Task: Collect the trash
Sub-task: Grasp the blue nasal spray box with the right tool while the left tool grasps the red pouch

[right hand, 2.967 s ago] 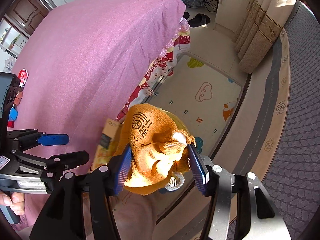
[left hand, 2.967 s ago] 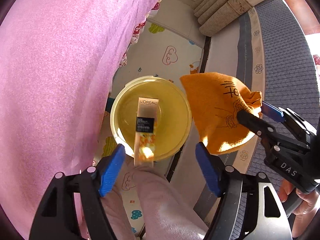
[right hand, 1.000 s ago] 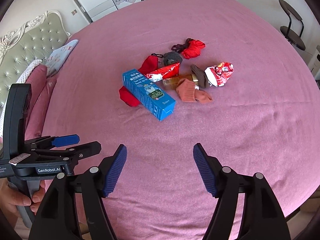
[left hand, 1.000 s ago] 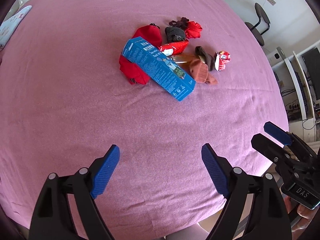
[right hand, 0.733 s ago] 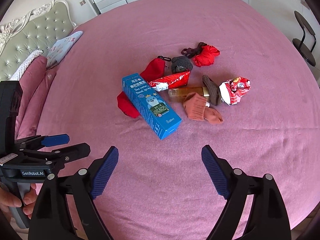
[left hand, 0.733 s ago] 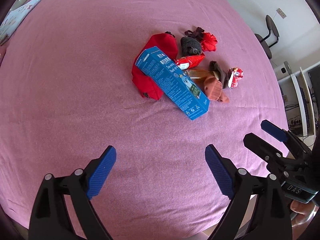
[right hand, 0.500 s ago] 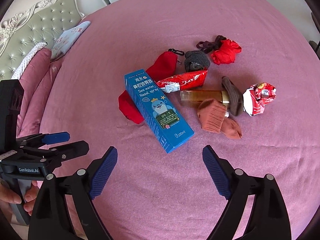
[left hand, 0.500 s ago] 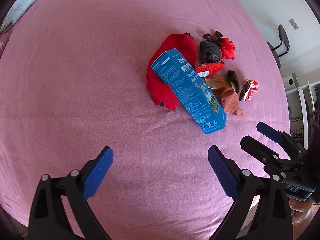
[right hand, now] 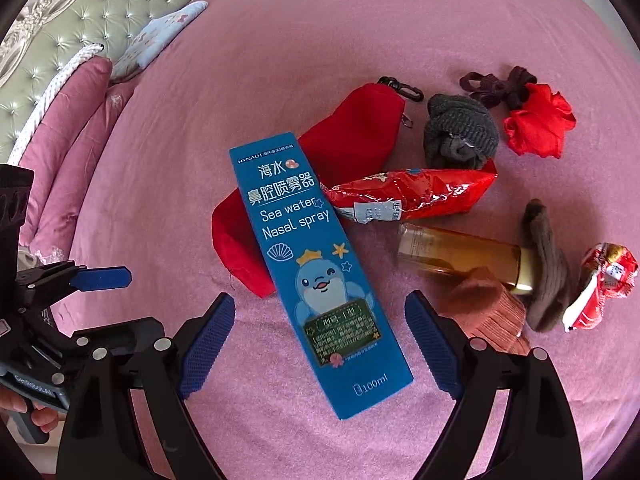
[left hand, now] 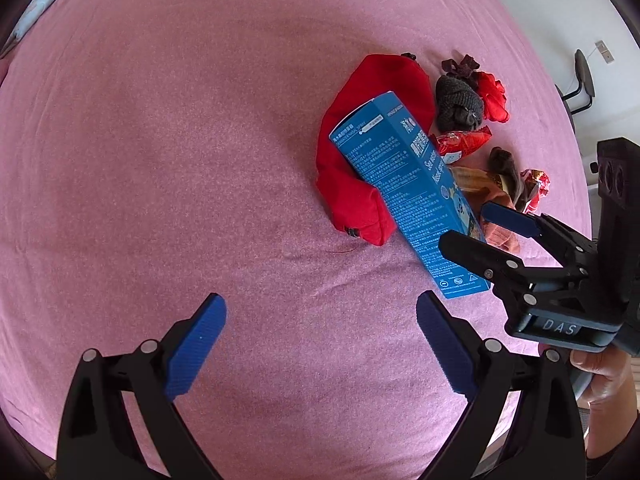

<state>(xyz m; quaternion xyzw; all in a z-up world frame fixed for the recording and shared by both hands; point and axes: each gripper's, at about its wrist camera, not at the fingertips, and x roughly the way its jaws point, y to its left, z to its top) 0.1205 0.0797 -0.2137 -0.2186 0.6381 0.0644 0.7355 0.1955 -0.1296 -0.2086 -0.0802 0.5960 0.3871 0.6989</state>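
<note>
I looked down on a bed covered by a pink bedspread (right hand: 280, 60). At its head stood a grey-green tufted headboard (right hand: 68, 28), with a pink pillow (right hand: 68, 128) and a pale blue cushion (right hand: 160, 36) against it. Beyond the far edge, a dark chair (left hand: 582, 80) stood by a white wall (left hand: 560, 8) in daylight.

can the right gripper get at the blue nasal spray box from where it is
Probably yes: the right gripper is open with the blue box lying between its fingers, nothing on top of it, one end resting on the red pouch.
</note>
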